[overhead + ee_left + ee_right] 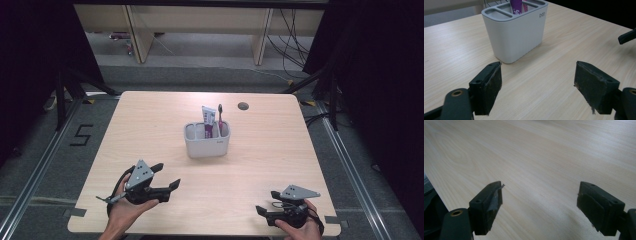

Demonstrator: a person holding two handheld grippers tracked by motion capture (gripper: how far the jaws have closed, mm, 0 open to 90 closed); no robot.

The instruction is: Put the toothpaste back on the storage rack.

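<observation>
White organizer (207,142): stands mid-table, toward the far edge, holding a toothpaste tube (208,120) and what looks like a toothbrush (220,117). Left gripper (169,179): near the table's (150,125) near-left corner, jaws spread, empty. Right gripper (260,210): near-right corner, jaws spread, empty.

White caddy (207,144) upright, mid-table (150,130)

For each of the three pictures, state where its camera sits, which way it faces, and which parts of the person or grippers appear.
High view: above the near edge, facing forward and down on the table; shows both hands, left gripper, right gripper.
Left gripper view: on the left gripper, facing the white holder.
Right gripper view: on the right gripper, facing bare tabletop.
Shared: high and left views show the holder.
</observation>
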